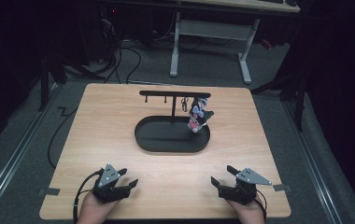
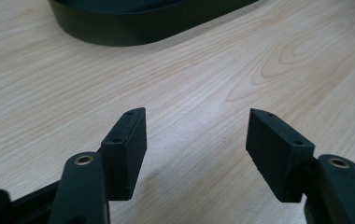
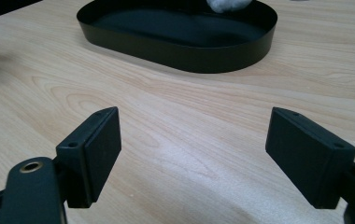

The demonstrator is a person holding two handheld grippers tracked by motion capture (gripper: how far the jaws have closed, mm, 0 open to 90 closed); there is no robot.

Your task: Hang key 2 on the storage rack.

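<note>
A black oval tray (image 1: pixel 166 148) lies in the middle of the wooden table (image 1: pixel 110 121). From it rises a black T-shaped rack (image 1: pixel 174 94) with small hooks. A small multicoloured figure (image 1: pixel 199 115) hangs from the rack's right end, just over the tray, with a metal ring (image 1: pixel 184 103) beside it. My left gripper (image 1: pixel 129 177) rests near the front left edge, open, with bare wood between its jaws (image 2: pixel 196 114). My right gripper (image 1: pixel 222 174) sits near the front right edge, open and wide, holding nothing (image 3: pixel 194 112). The tray (image 3: pixel 180 56) lies ahead of it, well apart.
Bare wood stretches between both grippers and the tray (image 2: pixel 133 28). The table's front edge runs just behind the person's hands (image 1: pixel 94 210). Beyond the table stand a white desk frame (image 1: pixel 174 51) and floor cables (image 1: pixel 119 60).
</note>
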